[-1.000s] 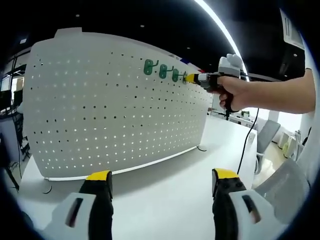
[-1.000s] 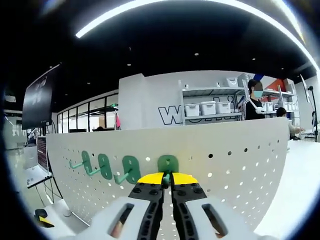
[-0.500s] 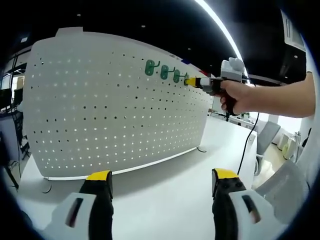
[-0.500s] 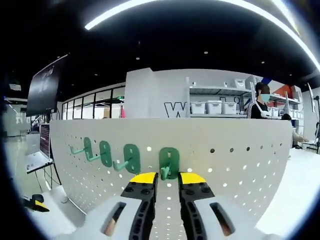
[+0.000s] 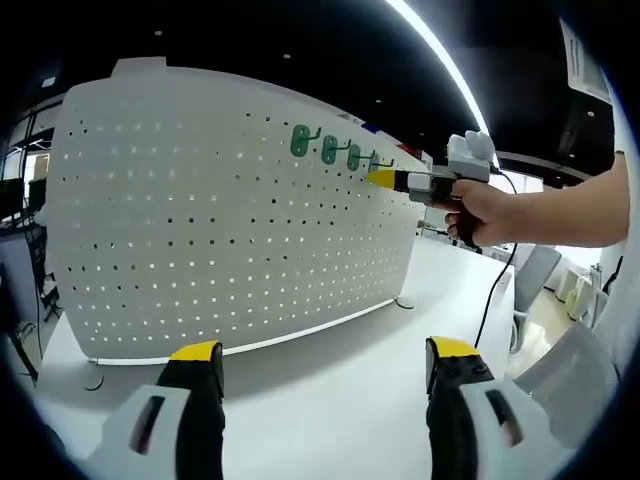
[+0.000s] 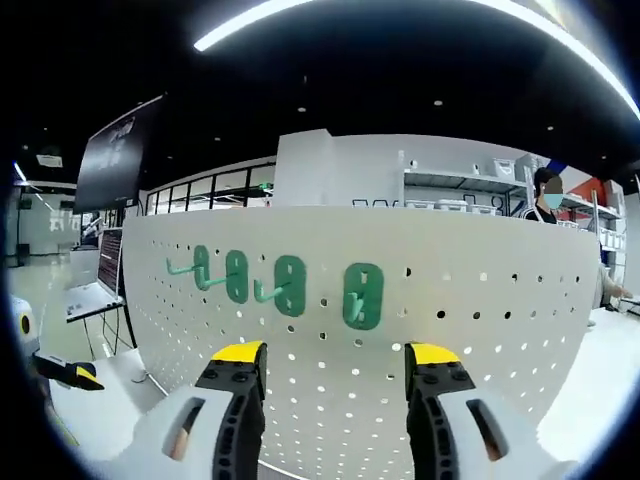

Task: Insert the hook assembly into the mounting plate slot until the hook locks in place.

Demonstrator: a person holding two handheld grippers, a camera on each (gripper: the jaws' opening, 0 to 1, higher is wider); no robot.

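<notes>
My right gripper [image 6: 325, 375] stands with its jaws spread wide and empty, low in the right gripper view. Just above them, the fourth hook [image 6: 362, 296] sits flat on the pegboard [image 6: 480, 330], rightmost in a row of green hooks [image 6: 245, 280]. My left gripper [image 5: 315, 375] is likewise spread and empty, low in its view over the table [image 5: 330, 350]. The hook looks like light, stiff plastic, a bit slick; I would pinch its flat backplate, not the thin prong.

White pegboard [image 5: 230, 200] stands upright on white table [image 5: 340, 370].
</notes>
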